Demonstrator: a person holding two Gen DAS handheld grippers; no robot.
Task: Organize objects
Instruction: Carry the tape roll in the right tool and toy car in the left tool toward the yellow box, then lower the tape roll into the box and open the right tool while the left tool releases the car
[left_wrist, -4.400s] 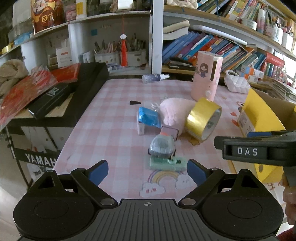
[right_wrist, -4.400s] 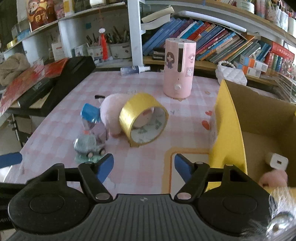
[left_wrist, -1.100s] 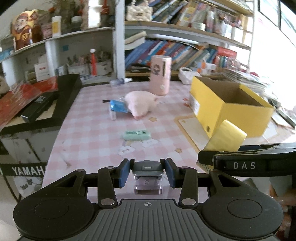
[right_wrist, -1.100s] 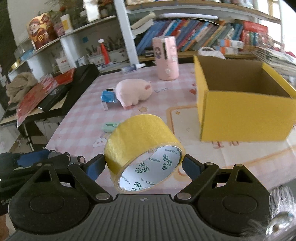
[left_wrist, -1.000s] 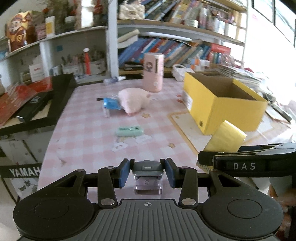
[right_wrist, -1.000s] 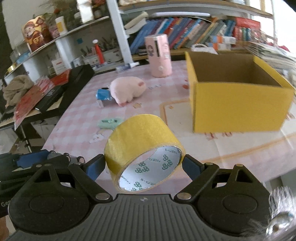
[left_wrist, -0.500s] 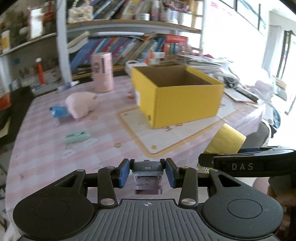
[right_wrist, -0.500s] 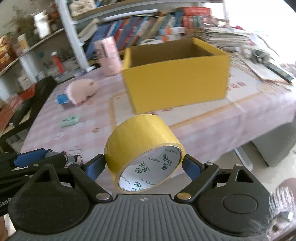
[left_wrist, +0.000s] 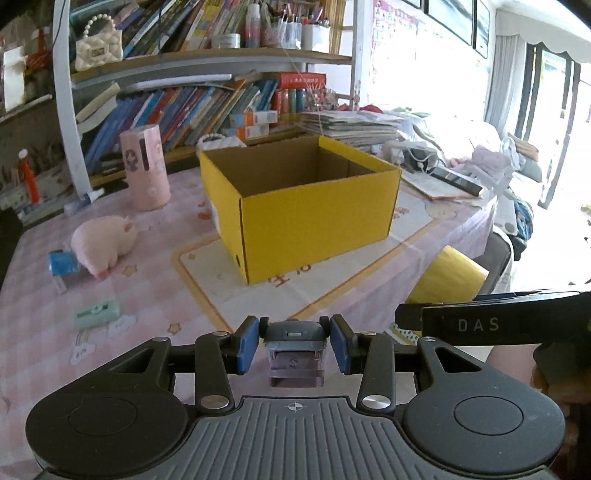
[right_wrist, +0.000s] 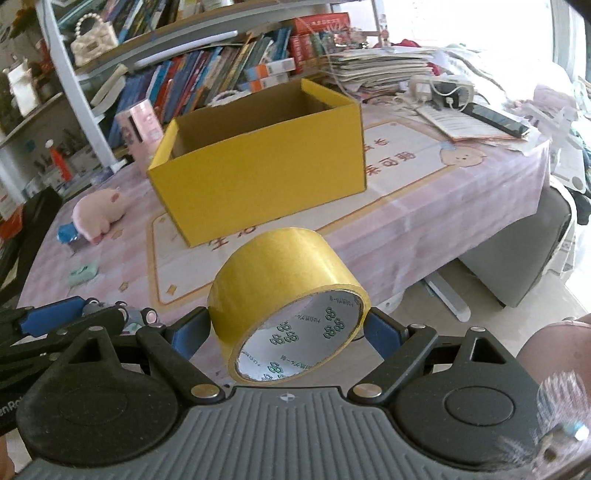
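My left gripper (left_wrist: 293, 345) is shut on a small grey toy car (left_wrist: 293, 349), held above the near table edge. My right gripper (right_wrist: 288, 328) is shut on a roll of yellow tape (right_wrist: 286, 291), whose side also shows in the left wrist view as the yellow tape (left_wrist: 447, 275). An open yellow cardboard box (left_wrist: 314, 206) stands on the pink checked table (left_wrist: 147, 295), ahead of both grippers; the same box (right_wrist: 258, 162) lies beyond the tape in the right wrist view. Its floor is hidden from here.
On the table's left lie a pink plush pig (left_wrist: 101, 240), a blue packet (left_wrist: 61, 256) and a mint green item (left_wrist: 96, 314). A pink cylinder (left_wrist: 144, 171) stands near the bookshelf (left_wrist: 207, 99). Papers and a phone (right_wrist: 495, 118) lie right of the box.
Both grippers have swung right along the table with the car and the tape still in them. The yellow box has come to the middle of both views, and the plush pig has slid left.
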